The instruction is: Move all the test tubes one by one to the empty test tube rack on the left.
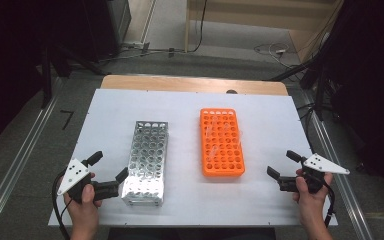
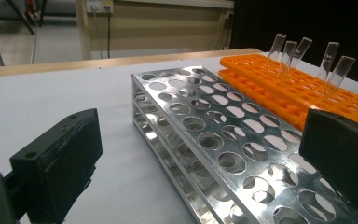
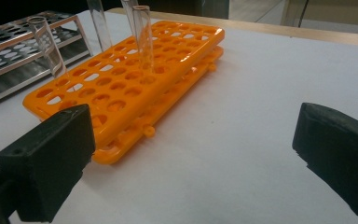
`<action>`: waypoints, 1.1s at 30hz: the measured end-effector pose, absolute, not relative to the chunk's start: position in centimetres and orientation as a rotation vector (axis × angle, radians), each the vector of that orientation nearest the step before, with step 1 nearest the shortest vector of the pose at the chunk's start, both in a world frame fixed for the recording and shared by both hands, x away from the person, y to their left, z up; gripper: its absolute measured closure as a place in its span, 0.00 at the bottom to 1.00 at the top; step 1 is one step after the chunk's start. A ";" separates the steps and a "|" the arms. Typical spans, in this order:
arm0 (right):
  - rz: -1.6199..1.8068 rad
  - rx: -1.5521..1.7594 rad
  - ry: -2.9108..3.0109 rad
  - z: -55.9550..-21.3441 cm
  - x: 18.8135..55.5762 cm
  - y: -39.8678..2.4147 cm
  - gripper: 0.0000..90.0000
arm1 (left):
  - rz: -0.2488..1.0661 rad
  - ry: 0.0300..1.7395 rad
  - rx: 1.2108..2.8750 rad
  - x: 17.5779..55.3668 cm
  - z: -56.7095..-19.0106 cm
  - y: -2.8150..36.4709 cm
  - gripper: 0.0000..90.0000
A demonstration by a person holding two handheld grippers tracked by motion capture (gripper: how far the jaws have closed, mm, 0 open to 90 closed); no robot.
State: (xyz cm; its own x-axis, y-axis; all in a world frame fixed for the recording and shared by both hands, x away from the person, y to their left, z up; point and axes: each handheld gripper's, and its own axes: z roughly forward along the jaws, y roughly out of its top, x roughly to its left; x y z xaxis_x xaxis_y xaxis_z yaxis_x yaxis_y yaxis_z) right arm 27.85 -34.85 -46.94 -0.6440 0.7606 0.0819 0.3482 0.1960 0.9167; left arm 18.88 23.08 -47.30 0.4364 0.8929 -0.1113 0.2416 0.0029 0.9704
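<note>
On the white table point(image 1: 105, 115), seen in the high view, a silver metal rack point(image 1: 147, 161) lies left of centre and an orange rack point(image 1: 221, 141) lies right of centre, the two apart with bare table between them. The left gripper point(image 1: 108, 167) sits at about 8 o'clock from the table's middle, held in the person's left hand point(image 1: 82, 205), its jaws spread wide with nothing between them; one jaw tip lies just beside the near left corner of the silver metal rack. The right gripper point(image 1: 281, 163) sits at about 4 o'clock, held in the right hand point(image 1: 311, 196), jaws likewise wide and empty, near the orange rack's near right corner yet apart from it. Several clear glass tubes point(image 2: 328, 60) stand tilted in the orange rack, toward its 12 o'clock half. In the left gripper view the silver metal rack's holes hold nothing. In the right gripper view the orange rack lies at 10 o'clock from the jaws.
</note>
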 end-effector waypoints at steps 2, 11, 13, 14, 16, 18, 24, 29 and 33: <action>1.439 1.035 2.095 -46.8 27.8 -34.6 0.00 | 0.698 1.042 1.517 18.9 -47.2 23.0 0.00; 1.466 1.037 2.116 -45.5 28.2 -33.7 0.00 | 0.660 1.014 1.542 19.1 -46.7 22.8 0.00; 1.471 1.037 2.118 -45.3 28.3 -33.5 0.00 | 0.653 1.010 1.546 19.1 -46.7 22.7 0.00; 1.467 1.032 2.125 -44.9 28.5 -33.0 0.00 | 0.656 1.003 1.549 19.1 -46.5 22.6 0.00; 1.471 1.019 2.136 -44.5 28.8 -32.5 0.00 | 0.660 0.998 1.546 19.1 -46.3 22.5 0.00; 1.478 1.003 2.150 -44.1 29.2 -32.0 0.00 | 0.658 0.996 1.547 19.0 -46.2 22.5 0.00; 1.483 0.966 2.211 -43.3 30.7 -30.4 0.03 | 0.653 0.989 1.545 19.0 -46.0 22.3 0.00; 1.478 0.984 2.271 -43.5 32.4 -29.1 0.06 | 0.653 0.986 1.539 18.9 -45.7 22.2 0.00; 1.456 1.001 2.303 -44.1 33.6 -28.2 0.15 | 0.651 0.984 1.542 18.9 -45.7 22.1 0.00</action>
State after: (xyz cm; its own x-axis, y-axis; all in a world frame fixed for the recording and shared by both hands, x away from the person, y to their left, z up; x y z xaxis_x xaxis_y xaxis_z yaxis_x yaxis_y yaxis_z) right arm 33.57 -28.16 -44.08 -0.7370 0.6584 0.1528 0.4205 0.2696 0.8663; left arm 18.94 22.05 -45.66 0.4970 0.8608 -0.1095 0.2362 -0.0128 0.9716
